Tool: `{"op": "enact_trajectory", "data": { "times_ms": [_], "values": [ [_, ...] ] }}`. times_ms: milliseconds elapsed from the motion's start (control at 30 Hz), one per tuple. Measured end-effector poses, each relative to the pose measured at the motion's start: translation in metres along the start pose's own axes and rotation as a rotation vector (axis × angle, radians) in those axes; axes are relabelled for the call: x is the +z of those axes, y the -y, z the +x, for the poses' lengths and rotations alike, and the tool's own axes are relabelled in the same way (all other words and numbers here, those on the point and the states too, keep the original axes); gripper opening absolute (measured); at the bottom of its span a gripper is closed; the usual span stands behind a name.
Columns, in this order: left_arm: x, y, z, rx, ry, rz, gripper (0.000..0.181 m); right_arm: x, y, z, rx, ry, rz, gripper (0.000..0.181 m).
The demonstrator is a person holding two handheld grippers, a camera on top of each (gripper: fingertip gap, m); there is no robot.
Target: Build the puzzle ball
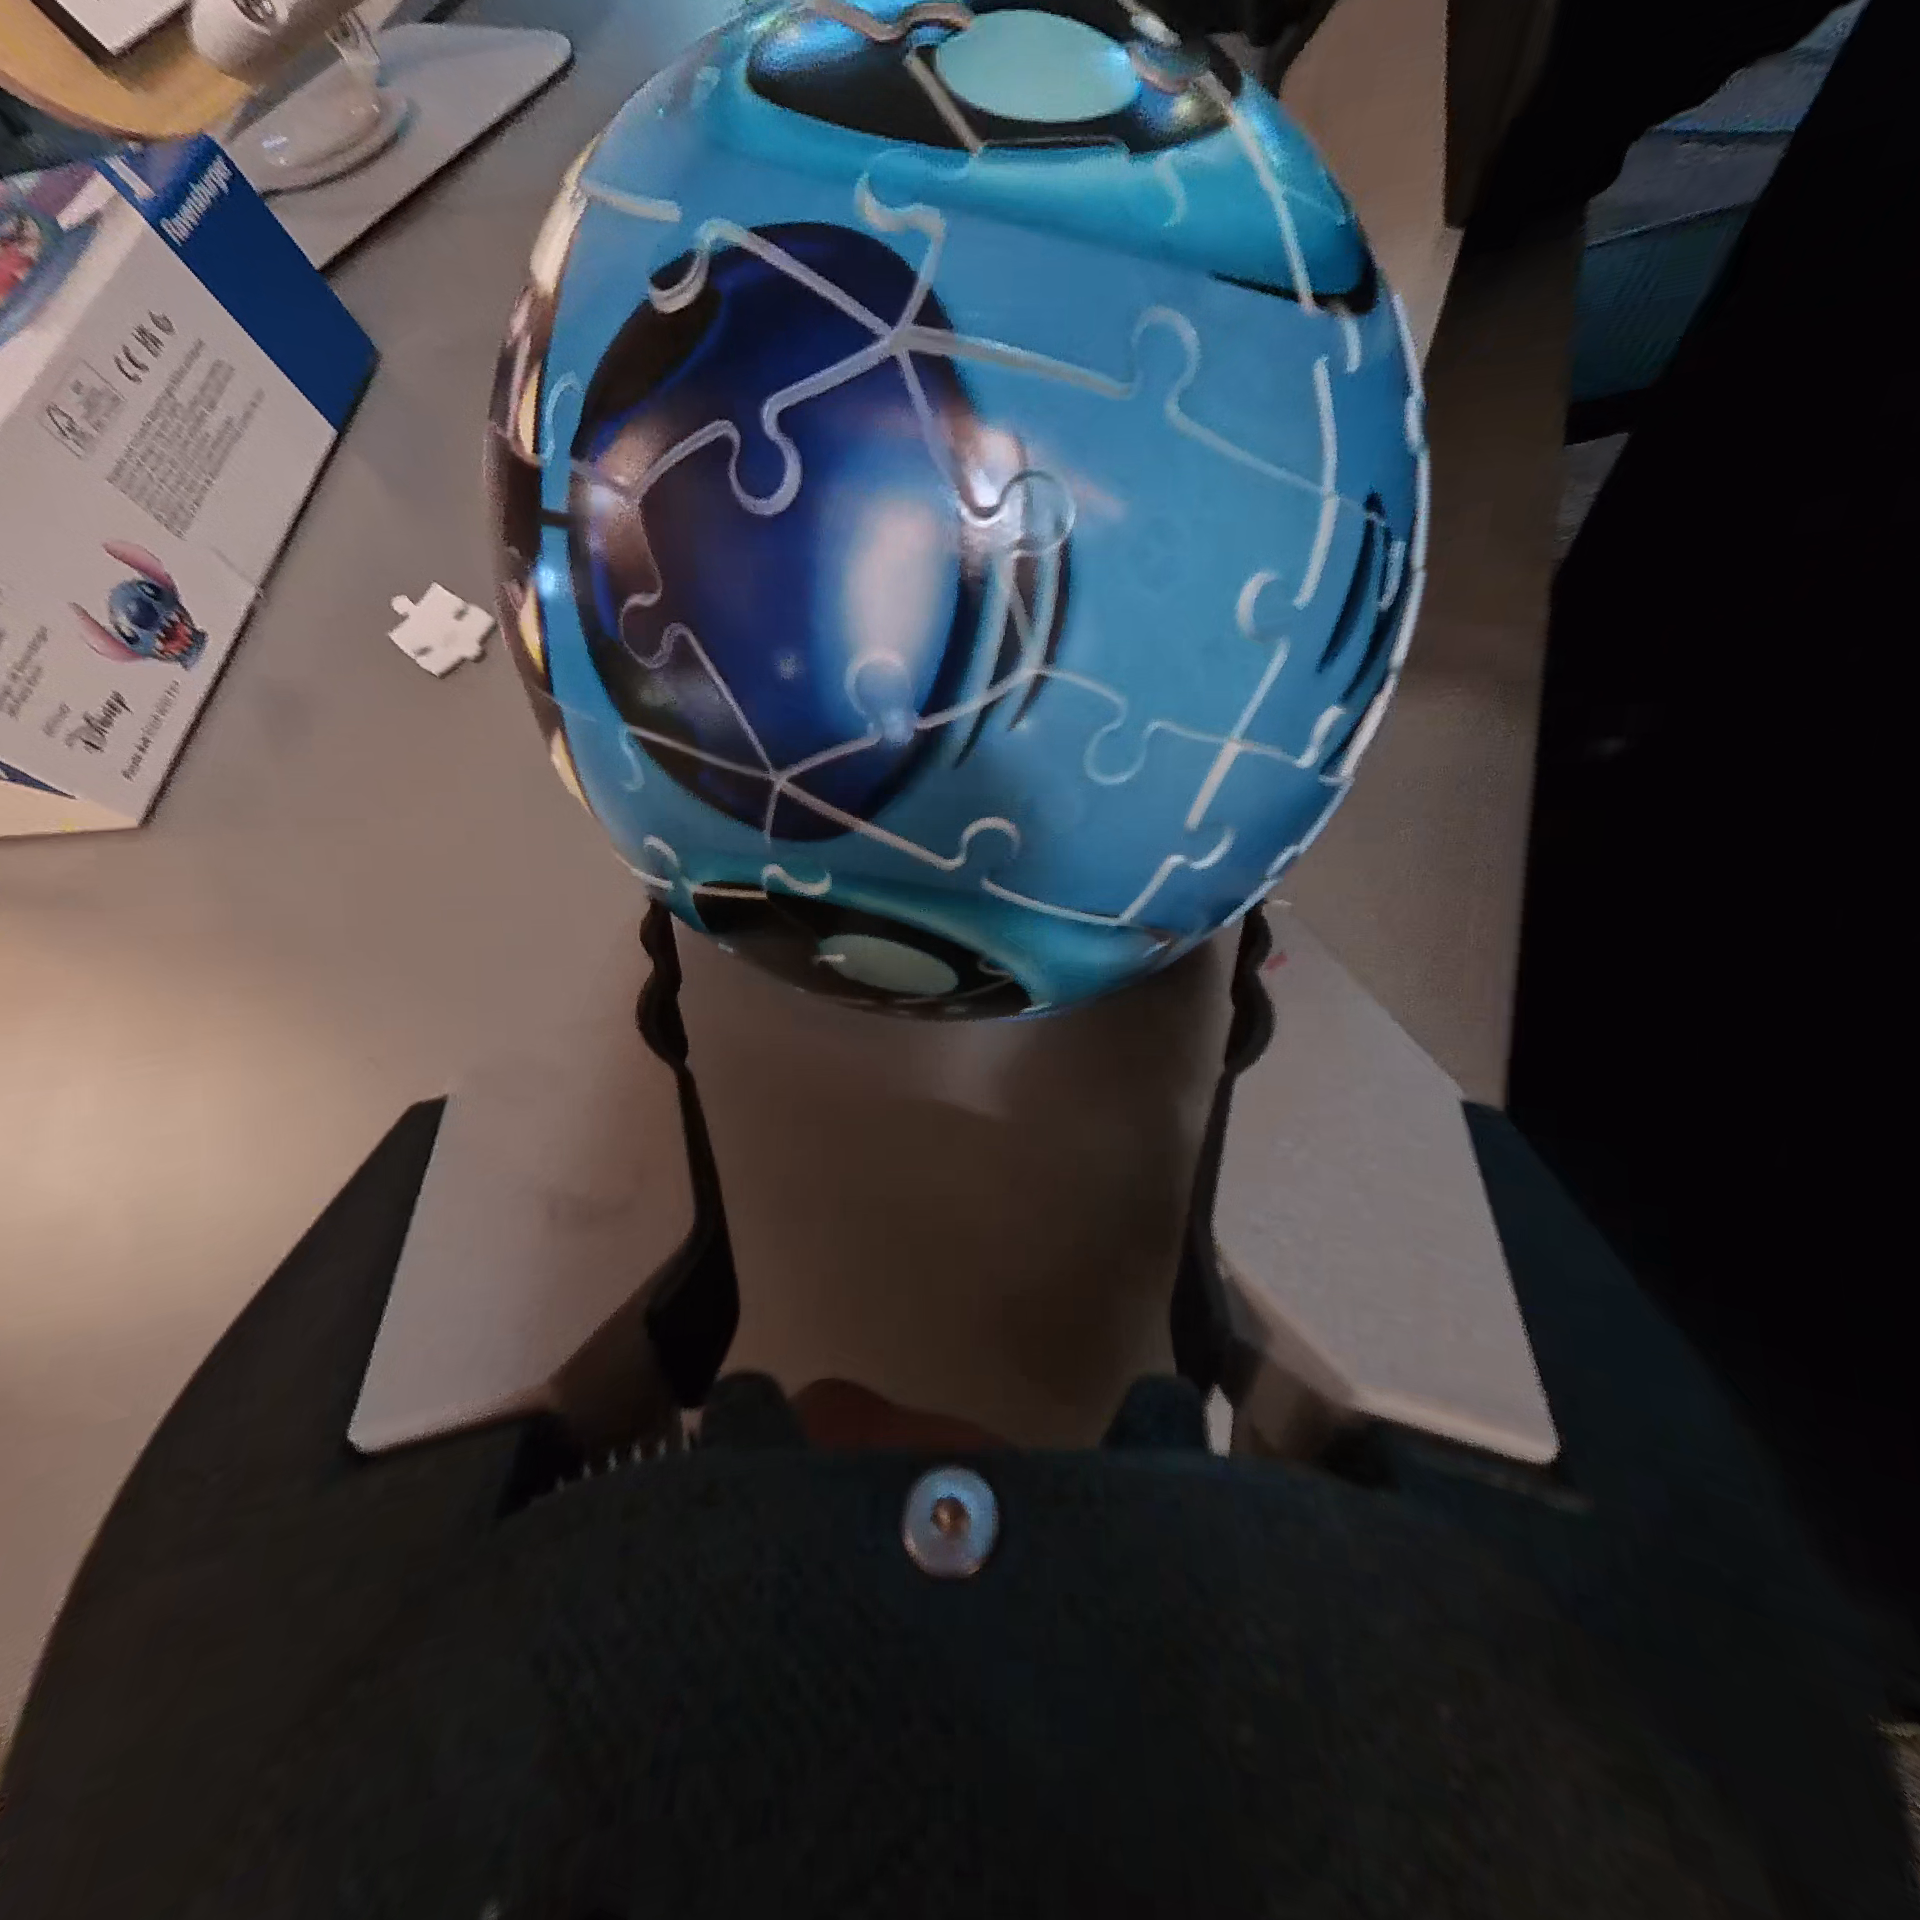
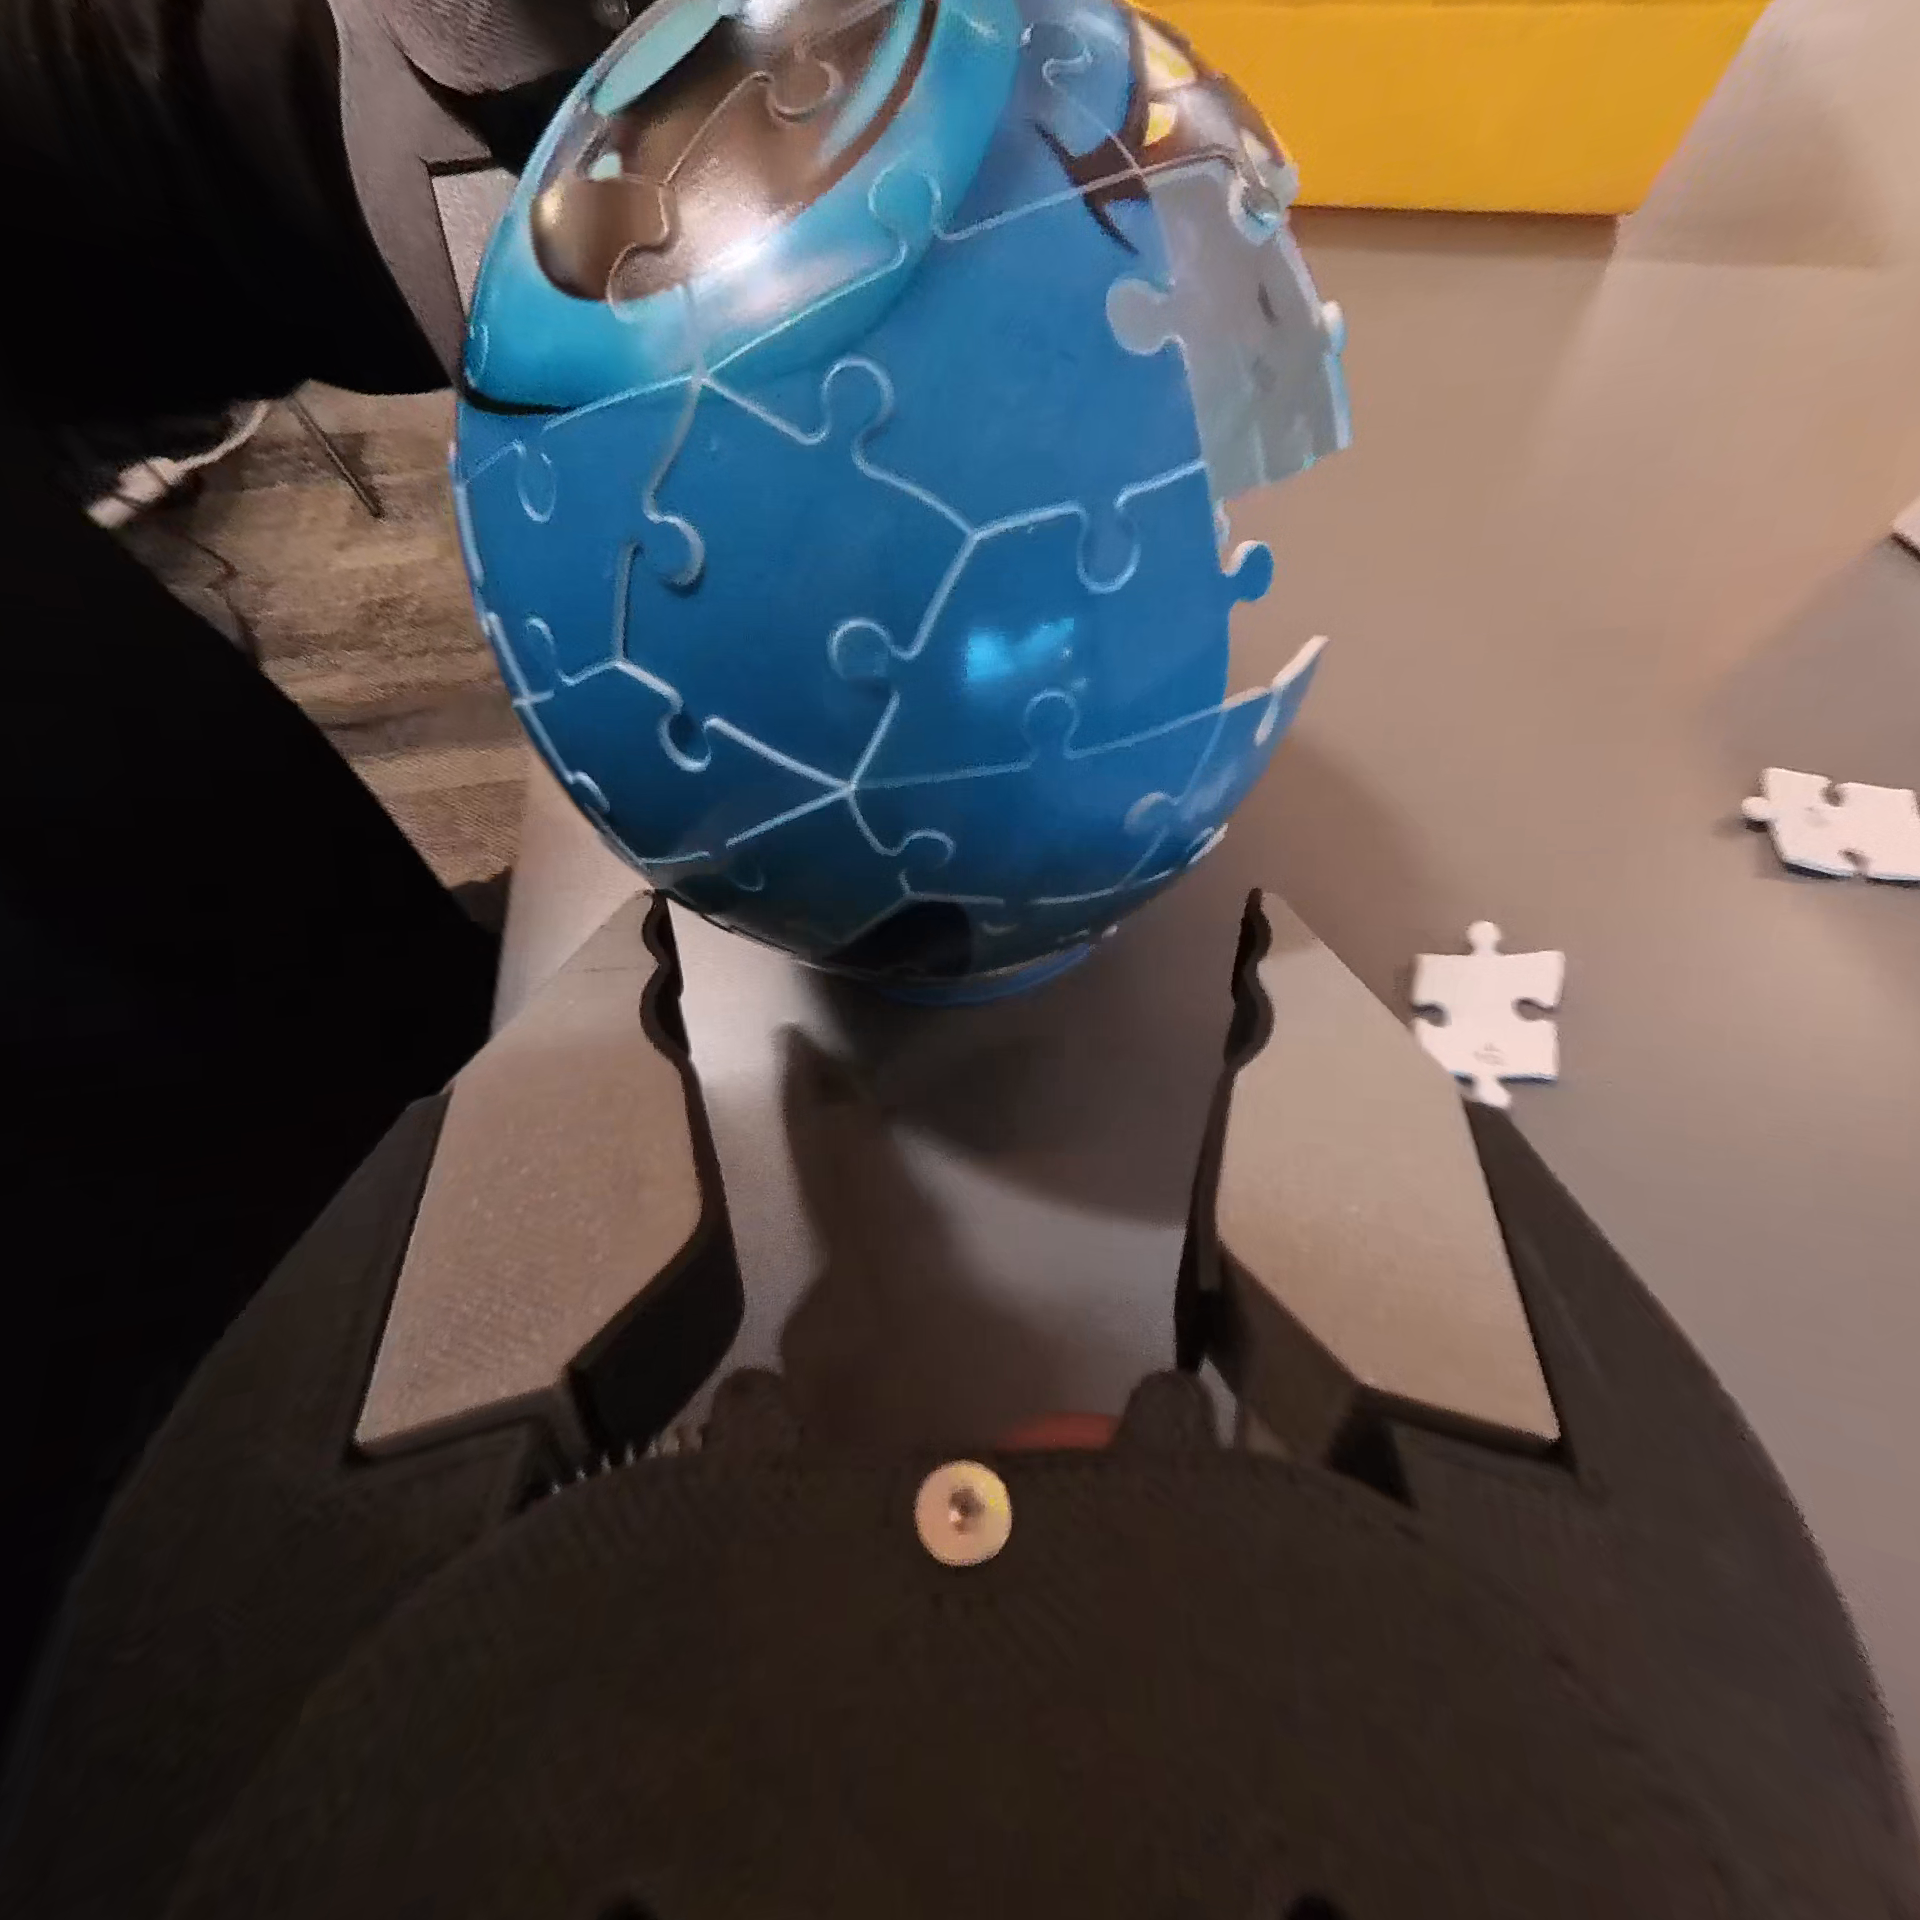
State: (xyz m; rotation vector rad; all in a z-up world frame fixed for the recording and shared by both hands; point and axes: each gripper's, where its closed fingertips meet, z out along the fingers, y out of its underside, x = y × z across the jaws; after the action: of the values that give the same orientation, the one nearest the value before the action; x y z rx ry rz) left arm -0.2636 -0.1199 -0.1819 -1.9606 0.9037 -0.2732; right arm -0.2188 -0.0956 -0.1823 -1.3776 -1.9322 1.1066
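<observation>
The blue puzzle ball (image 1: pixel 966 499) is largely assembled and held above the grey table (image 1: pixel 312 987). My left gripper (image 1: pixel 956 920) is shut on its lower end, with both fingertips against the ball around a round socket. In the right wrist view the ball (image 2: pixel 852 582) has an open gap on its right side. My right gripper (image 2: pixel 951 914) is open wide around the ball's near end; its left fingertip touches the ball and its right one stands just apart. Loose white pieces lie face down on the table (image 2: pixel 1486 1023) (image 2: pixel 1839 831) (image 1: pixel 442 629).
The puzzle box (image 1: pixel 156 468) lies at the left of the table. A clear stand (image 1: pixel 343 114) sits on a grey mat behind it. A yellow bin (image 2: pixel 1455 94) stands at the far edge. The table edge and the floor (image 2: pixel 343 623) are to the left in the right wrist view.
</observation>
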Motion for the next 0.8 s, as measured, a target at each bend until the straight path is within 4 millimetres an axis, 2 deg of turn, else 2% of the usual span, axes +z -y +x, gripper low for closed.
{"op": "enact_trajectory", "data": {
  "times_ms": [67, 200, 433, 600, 667, 800],
  "values": [
    [0.003, 0.002, -0.004, 0.022, 0.007, 0.019, 0.105, -0.003, 0.002, 0.003, -0.028, -0.035, 0.018, 0.102],
    [0.001, 0.008, -0.001, 0.039, -0.002, 0.056, 0.105, -0.003, 0.003, -0.004, -0.064, -0.06, 0.017, 0.096],
    [-0.011, 0.012, 0.005, -0.099, -0.192, 0.042, 0.102, -0.01, 0.022, -0.017, 0.135, 0.039, 0.068, 0.095],
    [-0.013, 0.004, 0.006, -0.151, -0.346, -0.006, 0.102, -0.004, 0.014, -0.023, 0.31, 0.132, 0.052, 0.091],
    [-0.013, 0.003, 0.007, -0.179, -0.403, -0.01, 0.1, -0.004, 0.011, -0.024, 0.321, 0.142, 0.041, 0.091],
    [-0.013, -0.003, 0.002, -0.148, -0.385, -0.012, 0.097, -0.01, 0.006, -0.028, 0.291, 0.155, 0.036, 0.092]
  ]
}}
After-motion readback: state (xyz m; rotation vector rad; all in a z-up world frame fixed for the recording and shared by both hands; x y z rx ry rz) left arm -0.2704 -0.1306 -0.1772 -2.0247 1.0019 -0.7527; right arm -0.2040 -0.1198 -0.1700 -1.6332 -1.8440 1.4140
